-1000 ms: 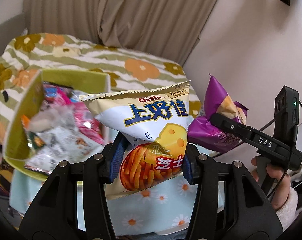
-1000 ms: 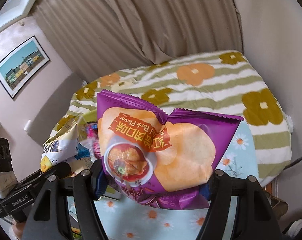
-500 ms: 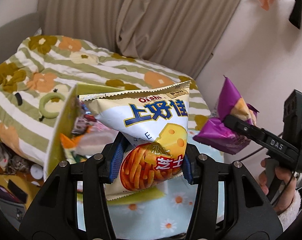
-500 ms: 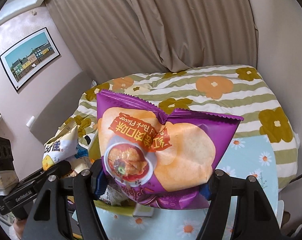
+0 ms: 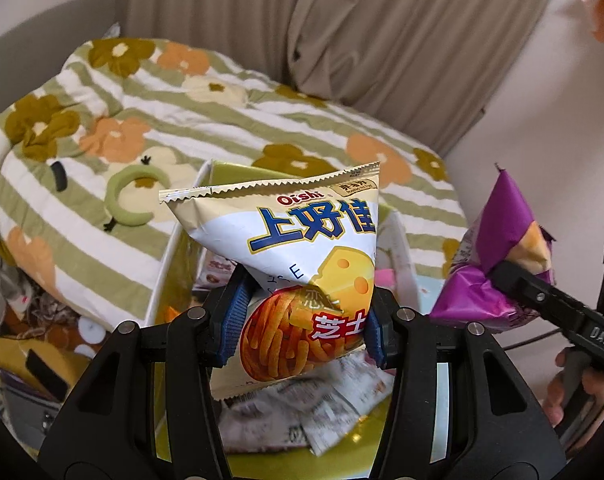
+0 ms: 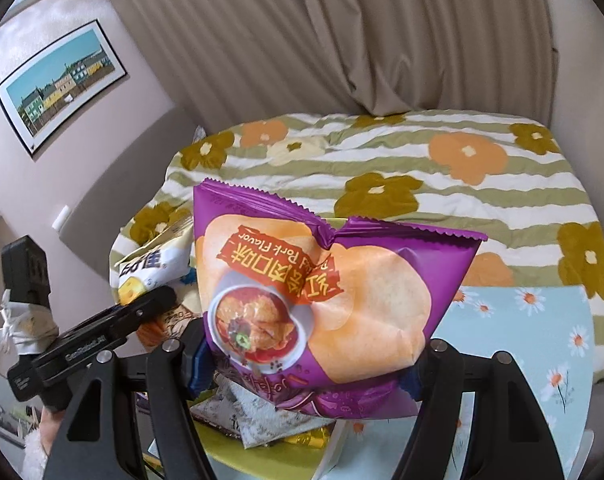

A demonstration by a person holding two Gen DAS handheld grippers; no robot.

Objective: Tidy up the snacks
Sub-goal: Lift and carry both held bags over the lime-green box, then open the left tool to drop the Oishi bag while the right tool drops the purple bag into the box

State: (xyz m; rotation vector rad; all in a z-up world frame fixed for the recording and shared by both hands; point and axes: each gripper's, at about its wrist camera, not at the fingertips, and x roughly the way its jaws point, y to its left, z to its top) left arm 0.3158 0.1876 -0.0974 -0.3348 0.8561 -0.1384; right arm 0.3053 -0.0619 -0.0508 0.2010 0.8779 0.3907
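- Between the blue pads of my left claw point(image 5: 302, 320), the Oishi cheese snack bag point(image 5: 298, 264) is pinched across its lower half; the claw is closed onto it, and the bag stands upright with its serrated top seam uppermost.
- Below and behind that bag lies a yellow-green box point(image 5: 182, 240) with pale walls, holding small wrapped snack packets point(image 5: 322, 412); the cheese bag hangs above the box opening.
- At the right of the left wrist view, my right claw point(image 5: 502, 272) shows from the side, clamped on the purple pork-flavour chip bag point(image 5: 498, 256), with the hand point(image 5: 574, 384) on its grip.
- From the right wrist view, my right claw point(image 6: 306, 368) is closed on the purple bag near its bottom edge; the print reads upside down, so the bag is inverted, and its top seam is creased at the middle.
- Under the purple bag, the same box point(image 6: 262, 460) shows at the lower edge with a grey-white packet point(image 6: 258, 416) inside.
- At the left of this view, the left claw point(image 6: 150, 304) holds the cheese bag point(image 6: 154, 264) just beside the purple one; whether the two bags touch I cannot tell.
- Beyond both bags, a bed with a striped floral quilt point(image 6: 462, 168), a daisy-print cloth point(image 6: 534, 332) on the bench, beige curtains point(image 6: 342, 40) and a framed picture point(image 6: 62, 80) on the wall.
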